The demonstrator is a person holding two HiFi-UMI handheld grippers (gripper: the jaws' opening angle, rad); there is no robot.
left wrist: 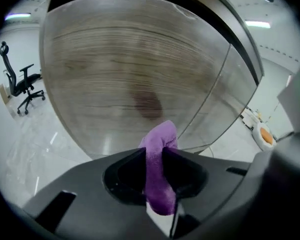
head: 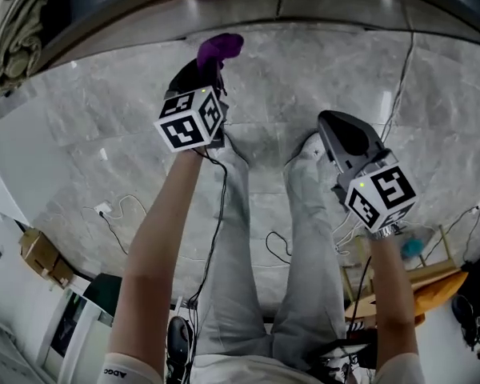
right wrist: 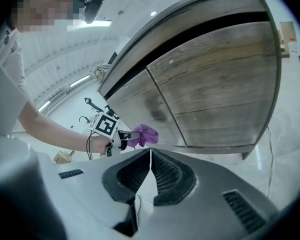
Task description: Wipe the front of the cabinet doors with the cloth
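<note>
My left gripper (head: 210, 69) is shut on a purple cloth (head: 219, 48), which sticks out past its tips toward the wooden cabinet doors (head: 224, 10). In the left gripper view the purple cloth (left wrist: 159, 166) is pinched between the jaws, a short way from the door front (left wrist: 130, 79), which carries a dark smudge (left wrist: 147, 104). My right gripper (head: 330, 126) hangs lower and to the right, shut with nothing in it. From the right gripper view, the left gripper (right wrist: 121, 139) and cloth (right wrist: 144, 134) show near the left cabinet door (right wrist: 140, 101), beside the right door (right wrist: 220, 89).
The floor (head: 104, 118) is pale marble with loose cables (head: 112, 211). A wooden frame with an orange item (head: 432, 278) stands at the right, a cardboard box (head: 40, 256) at the left. An office chair (left wrist: 21, 84) stands off to the left of the cabinet.
</note>
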